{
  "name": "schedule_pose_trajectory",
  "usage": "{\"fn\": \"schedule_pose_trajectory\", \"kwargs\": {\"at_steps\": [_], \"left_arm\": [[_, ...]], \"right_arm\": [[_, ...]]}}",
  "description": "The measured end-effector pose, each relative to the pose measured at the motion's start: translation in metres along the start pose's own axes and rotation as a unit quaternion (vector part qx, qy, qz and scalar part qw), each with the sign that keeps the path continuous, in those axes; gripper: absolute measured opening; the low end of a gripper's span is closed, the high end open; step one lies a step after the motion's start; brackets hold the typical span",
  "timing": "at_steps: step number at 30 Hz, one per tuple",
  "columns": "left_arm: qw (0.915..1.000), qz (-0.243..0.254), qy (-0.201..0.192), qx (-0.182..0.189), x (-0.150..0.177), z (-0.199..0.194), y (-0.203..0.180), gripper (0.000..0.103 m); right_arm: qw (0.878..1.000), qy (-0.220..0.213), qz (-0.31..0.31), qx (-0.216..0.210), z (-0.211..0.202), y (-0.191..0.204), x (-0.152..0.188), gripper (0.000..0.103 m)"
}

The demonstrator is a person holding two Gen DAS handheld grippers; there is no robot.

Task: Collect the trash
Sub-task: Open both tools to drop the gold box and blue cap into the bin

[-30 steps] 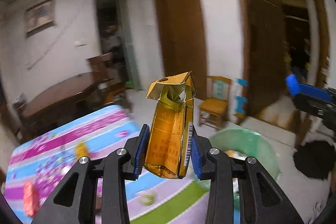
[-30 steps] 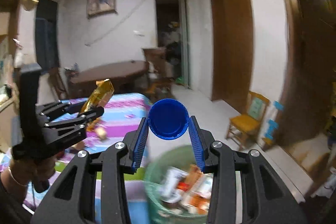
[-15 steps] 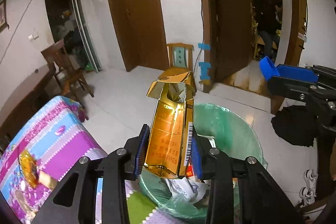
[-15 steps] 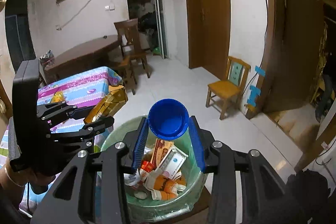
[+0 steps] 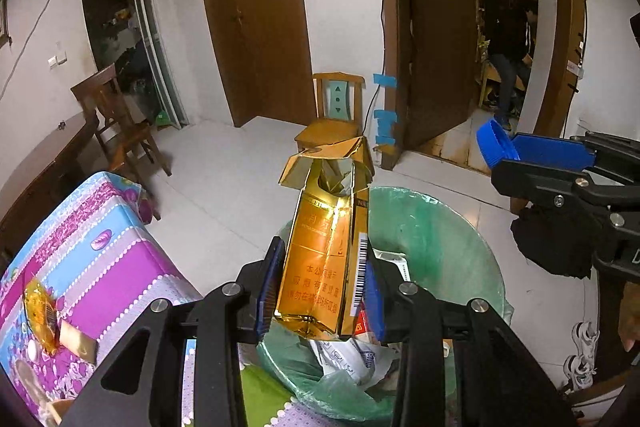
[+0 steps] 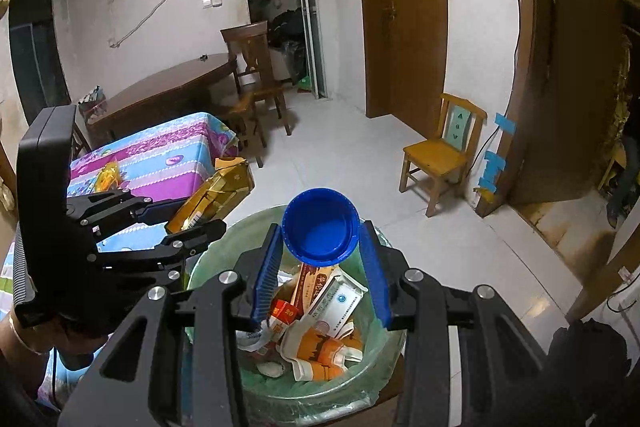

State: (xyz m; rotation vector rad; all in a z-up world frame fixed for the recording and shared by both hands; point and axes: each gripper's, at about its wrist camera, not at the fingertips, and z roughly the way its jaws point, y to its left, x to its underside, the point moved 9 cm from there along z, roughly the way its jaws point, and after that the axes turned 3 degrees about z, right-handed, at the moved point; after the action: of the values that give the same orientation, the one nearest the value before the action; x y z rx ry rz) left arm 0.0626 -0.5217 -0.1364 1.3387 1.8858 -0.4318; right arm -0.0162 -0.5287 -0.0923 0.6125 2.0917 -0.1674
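My left gripper (image 5: 320, 287) is shut on a torn gold carton (image 5: 326, 251) and holds it upright over the near rim of the green-lined trash bin (image 5: 436, 227). My right gripper (image 6: 320, 267) is shut on a blue bottle cap (image 6: 320, 231) and holds it above the bin (image 6: 208, 259), which holds several crumpled boxes and wrappers. The right gripper with the cap (image 5: 494, 147) shows at the right of the left wrist view. The left gripper with the carton (image 6: 212, 199) shows at the left of the right wrist view.
A table with a purple and blue cloth (image 5: 100, 251) stands left of the bin, with a gold wrapper (image 5: 40, 311) on it. A small wooden chair (image 6: 440, 155) stands by the wall. A dark dining table (image 6: 160, 95) and chair are behind. A black bag (image 5: 552, 247) lies on the floor.
Both grippers have swung away from the cloth-covered table to over the trash bin and lowered toward it, each still holding its item.
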Motion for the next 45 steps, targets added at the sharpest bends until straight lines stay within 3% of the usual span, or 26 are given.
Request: {"fn": "schedule_pose_trajectory", "kwargs": {"at_steps": [21, 24, 26, 39, 45], "left_arm": [[1.0000, -0.006, 0.003, 0.001, 0.001, -0.004, -0.004, 0.038], [1.0000, -0.006, 0.003, 0.002, 0.001, -0.003, -0.003, 0.047], [1.0000, -0.006, 0.002, -0.004, 0.002, -0.004, 0.000, 0.063], [0.9992, -0.019, -0.002, -0.035, 0.013, -0.015, 0.017, 0.064], [0.9983, -0.025, -0.002, -0.052, 0.037, -0.032, 0.025, 0.069]], "right_arm": [[1.000, 0.008, 0.006, -0.010, 0.002, 0.006, 0.004, 0.038], [1.000, 0.006, 0.010, -0.015, 0.003, 0.005, 0.004, 0.039], [1.000, 0.005, 0.016, -0.015, 0.005, 0.003, 0.004, 0.058], [0.999, 0.002, 0.036, -0.021, 0.007, -0.003, 0.007, 0.059], [0.998, -0.039, 0.046, -0.034, -0.010, 0.008, 0.007, 0.059]]}}
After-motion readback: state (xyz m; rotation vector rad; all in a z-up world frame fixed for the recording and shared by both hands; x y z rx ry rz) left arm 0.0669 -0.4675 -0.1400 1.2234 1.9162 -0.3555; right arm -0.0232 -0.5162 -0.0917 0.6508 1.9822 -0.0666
